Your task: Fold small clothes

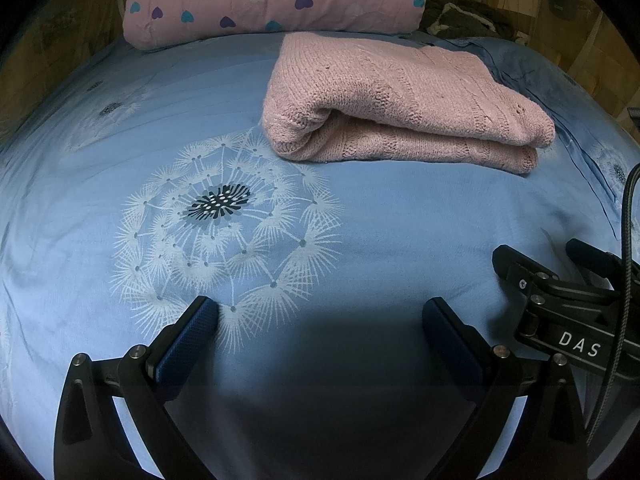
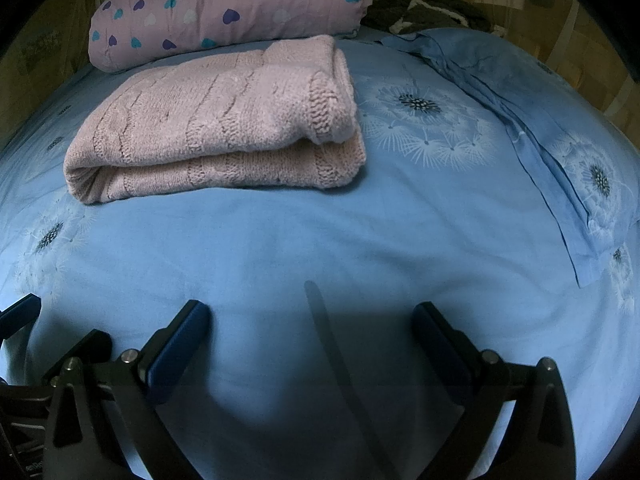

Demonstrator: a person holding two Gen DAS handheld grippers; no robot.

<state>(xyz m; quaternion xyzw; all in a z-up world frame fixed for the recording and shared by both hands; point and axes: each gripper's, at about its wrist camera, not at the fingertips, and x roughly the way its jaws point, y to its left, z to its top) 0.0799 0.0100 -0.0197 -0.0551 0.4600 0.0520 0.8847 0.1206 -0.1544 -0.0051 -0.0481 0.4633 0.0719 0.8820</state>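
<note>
1. Left wrist view: the left tool (image 1: 320,312) hangs released over the blue bed sheet (image 1: 380,216), gripping nothing. The folded pink sweater (image 1: 400,100) lies ahead and to the right, well apart, its long axis running left to right. The right tool (image 1: 560,280) shows at the right edge.

2. Right wrist view: the right tool (image 2: 312,316) is spread wide and empty too. The pink sweater (image 2: 216,120) lies ahead and to the left, in front of the heart-print quilt (image 2: 228,4). Neither tool looks clearly nearer.

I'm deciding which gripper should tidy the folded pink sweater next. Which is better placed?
Probably the right. In the right wrist view the pink sweater lies ahead, slightly left of the open right gripper; from the open left gripper it sits further off to the side.
</note>
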